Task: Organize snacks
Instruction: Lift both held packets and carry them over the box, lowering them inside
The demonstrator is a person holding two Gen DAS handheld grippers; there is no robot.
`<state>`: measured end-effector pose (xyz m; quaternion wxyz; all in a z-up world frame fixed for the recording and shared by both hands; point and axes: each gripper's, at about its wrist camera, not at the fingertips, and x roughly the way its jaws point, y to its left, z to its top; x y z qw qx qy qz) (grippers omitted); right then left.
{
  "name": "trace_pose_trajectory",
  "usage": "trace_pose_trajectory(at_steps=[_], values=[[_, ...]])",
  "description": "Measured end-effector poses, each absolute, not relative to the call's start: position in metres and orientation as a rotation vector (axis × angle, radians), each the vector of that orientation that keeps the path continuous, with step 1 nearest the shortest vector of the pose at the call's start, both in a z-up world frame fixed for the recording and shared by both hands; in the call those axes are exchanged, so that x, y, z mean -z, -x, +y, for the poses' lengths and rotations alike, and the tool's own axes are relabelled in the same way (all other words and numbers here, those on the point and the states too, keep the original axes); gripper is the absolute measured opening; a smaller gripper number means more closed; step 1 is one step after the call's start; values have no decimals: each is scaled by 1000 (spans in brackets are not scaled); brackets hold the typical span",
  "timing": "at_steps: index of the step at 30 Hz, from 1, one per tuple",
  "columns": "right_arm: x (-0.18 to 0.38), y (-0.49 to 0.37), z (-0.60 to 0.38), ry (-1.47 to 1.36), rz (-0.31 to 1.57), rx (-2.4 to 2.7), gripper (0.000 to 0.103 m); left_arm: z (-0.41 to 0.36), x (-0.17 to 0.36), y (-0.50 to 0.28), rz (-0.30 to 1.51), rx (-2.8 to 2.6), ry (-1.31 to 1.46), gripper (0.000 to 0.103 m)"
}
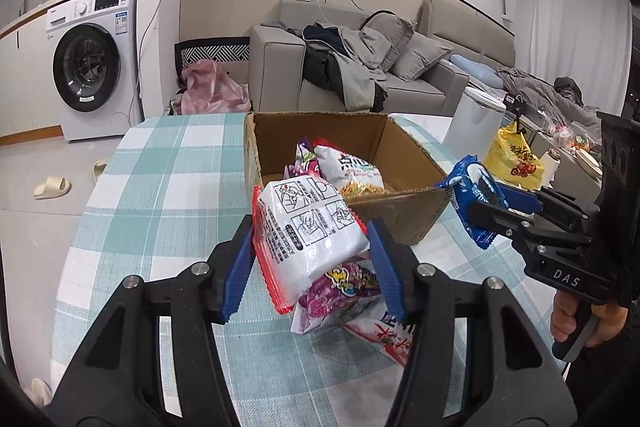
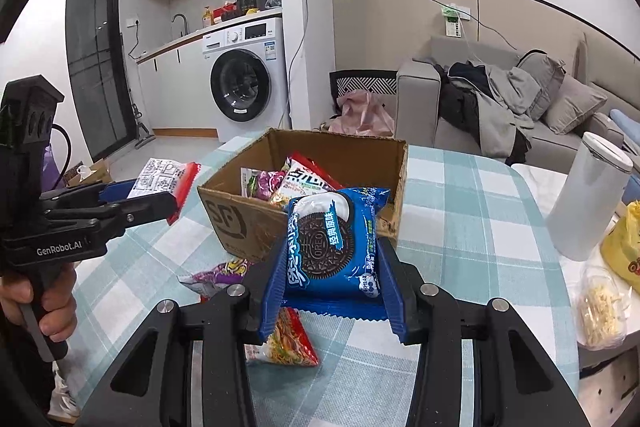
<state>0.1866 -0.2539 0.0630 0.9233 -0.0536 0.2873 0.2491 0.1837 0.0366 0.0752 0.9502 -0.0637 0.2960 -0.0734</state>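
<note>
My left gripper [image 1: 310, 259] is shut on a white noodle packet with red edges [image 1: 308, 227], held above the table just in front of the cardboard box [image 1: 400, 215]. It also shows in the right wrist view [image 2: 168, 183]. My right gripper [image 2: 334, 287] is shut on a blue Oreo packet [image 2: 332, 243], held at the box's near right corner [image 2: 248, 223]; it shows in the left wrist view [image 1: 476, 199]. The box holds several snack packets [image 1: 352, 171]. A purple packet [image 1: 344, 291] and a red-and-white packet [image 1: 392, 337] lie on the table under my left gripper.
The table has a teal checked cloth [image 1: 160, 207]. A white canister [image 2: 584, 203], a yellow bag [image 2: 624, 247] and a clear bag of noodles [image 2: 600, 311] stand at the right. A red noodle packet [image 2: 292, 343] lies below my right gripper. A sofa and washing machine are behind.
</note>
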Motion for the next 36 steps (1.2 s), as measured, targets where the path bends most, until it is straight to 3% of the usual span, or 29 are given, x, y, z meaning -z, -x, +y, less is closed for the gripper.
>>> trace_pose_trajectory(at_steps=[21,36], values=[[-94,-218,-238,28,590,-551,44,22,-85,-233,592,159,92,53],[-82,-258,-228,-29,641,-531,44,14,-68,-284,607,144,73,53]])
